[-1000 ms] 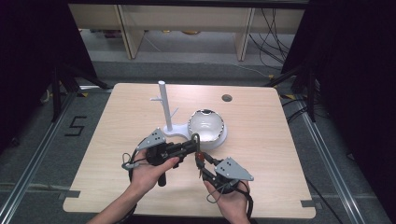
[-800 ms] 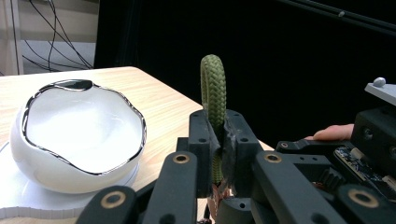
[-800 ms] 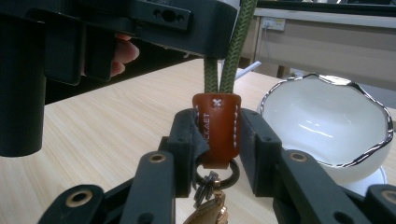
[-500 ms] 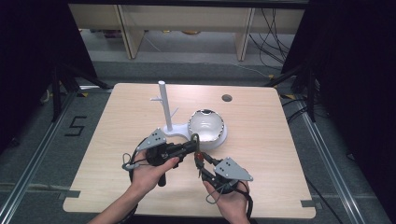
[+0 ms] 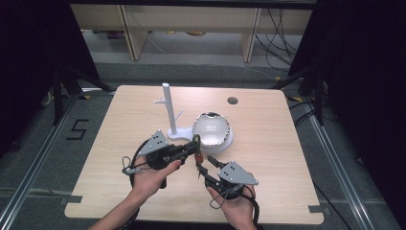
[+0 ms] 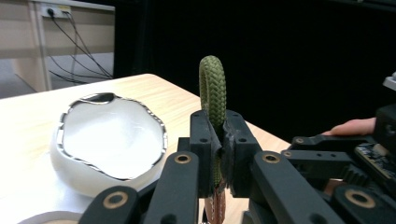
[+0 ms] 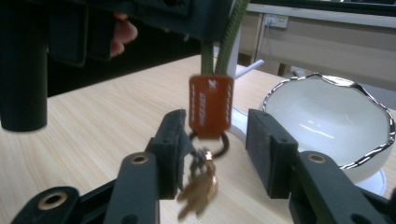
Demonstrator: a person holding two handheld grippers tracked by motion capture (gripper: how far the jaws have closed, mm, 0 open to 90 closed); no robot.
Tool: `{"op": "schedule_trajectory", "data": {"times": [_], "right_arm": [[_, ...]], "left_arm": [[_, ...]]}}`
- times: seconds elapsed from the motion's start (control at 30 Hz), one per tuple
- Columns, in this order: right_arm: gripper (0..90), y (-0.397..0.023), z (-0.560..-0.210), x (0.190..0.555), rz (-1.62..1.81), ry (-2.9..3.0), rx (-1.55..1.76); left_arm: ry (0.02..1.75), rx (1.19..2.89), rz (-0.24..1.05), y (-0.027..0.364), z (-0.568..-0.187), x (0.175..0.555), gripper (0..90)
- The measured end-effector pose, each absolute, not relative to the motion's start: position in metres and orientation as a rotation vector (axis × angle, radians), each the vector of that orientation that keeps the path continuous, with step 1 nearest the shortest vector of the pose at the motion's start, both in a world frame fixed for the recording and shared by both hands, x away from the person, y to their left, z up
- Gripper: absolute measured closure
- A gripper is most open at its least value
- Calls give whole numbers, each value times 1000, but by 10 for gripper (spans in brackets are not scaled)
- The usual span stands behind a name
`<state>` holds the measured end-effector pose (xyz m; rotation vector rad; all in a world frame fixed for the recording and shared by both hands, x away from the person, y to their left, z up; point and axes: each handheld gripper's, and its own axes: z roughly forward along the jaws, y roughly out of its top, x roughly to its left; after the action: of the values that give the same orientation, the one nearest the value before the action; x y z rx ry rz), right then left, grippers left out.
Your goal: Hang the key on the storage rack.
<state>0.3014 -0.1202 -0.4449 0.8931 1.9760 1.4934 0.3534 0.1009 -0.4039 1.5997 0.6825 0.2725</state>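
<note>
The high view sat above the person's side, looking forward and down over the whole table. Each gripper view rode low and super close behind its own jaws, looking along them. Both caught the white bowl just past the jaws, also seen from above.

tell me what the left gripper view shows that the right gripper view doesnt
Left gripper view alone: the rounded top of the green braided cord loop rising above the left gripper, whose black jaws are shut on it.

Right gripper view alone: the orange leather tag at the cord's lower end, a dark ring and brass-coloured keys dangling below it, and the right gripper, whose jaws have just been opening and stand clear of the tag on either side.

Both: the white bowl with a wavy silver rim, the pale wooden table and the green cord.
</note>
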Motion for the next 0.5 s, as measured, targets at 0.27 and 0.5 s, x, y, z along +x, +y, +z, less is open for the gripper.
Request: {"op": "schedule_trajectory", "data": {"times": [0.27,0.5], "right_arm": [[561,-125,-447,302,1479,1991,898],[553,-131,-450,302,1461,1991,912]], "left_arm": [[697,1611,357,113,-401,355,834],[720,1609,387,123,-401,357,834]]}}
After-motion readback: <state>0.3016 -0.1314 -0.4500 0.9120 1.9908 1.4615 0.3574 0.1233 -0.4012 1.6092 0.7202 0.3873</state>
